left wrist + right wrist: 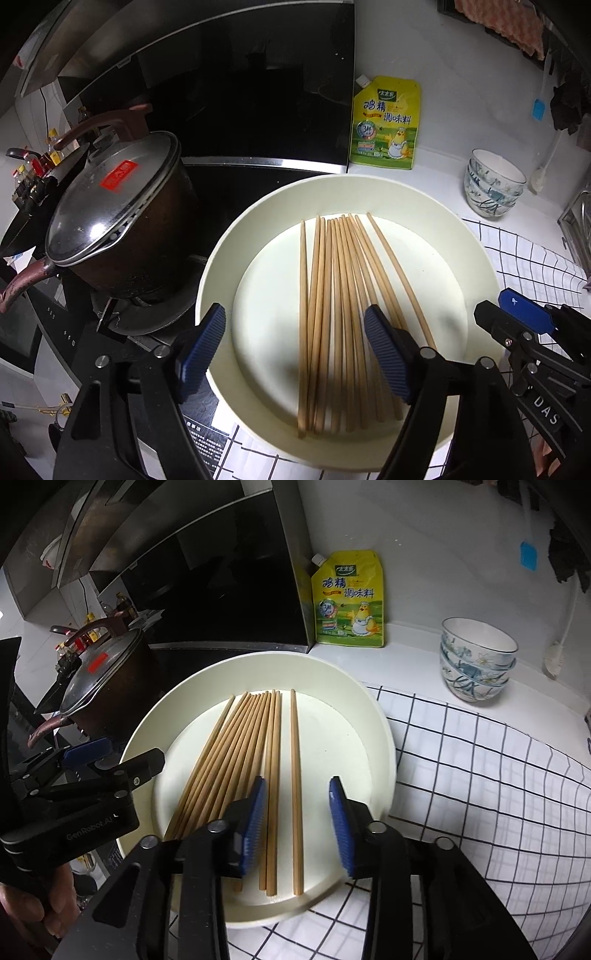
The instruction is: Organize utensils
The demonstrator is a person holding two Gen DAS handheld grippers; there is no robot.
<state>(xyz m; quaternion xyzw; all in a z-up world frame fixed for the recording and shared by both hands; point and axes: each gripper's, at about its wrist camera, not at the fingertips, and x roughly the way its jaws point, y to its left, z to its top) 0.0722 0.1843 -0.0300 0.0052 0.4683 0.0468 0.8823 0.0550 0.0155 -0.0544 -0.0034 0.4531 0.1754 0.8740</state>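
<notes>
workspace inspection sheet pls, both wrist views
surface: white counter, checked cloth
job's things: chopsticks lying loose in cream plate, one apart on the right
clutter: yellow seasoning pouch, stacked bowls, lidded pot
grippers: left claw open, right claw open, both above the plate, holding nothing
cables: white cord on wall
surroundings: black range hood, stove

Both fisheye views are sharp in the middle but bend strongly and turn black toward the corners, with cool overhead light making the round cream plastic basin [221,266] bright, soft glare on the grey metal pot lid [110,199], and the black glass hood panel [221,590] very dark.
</notes>
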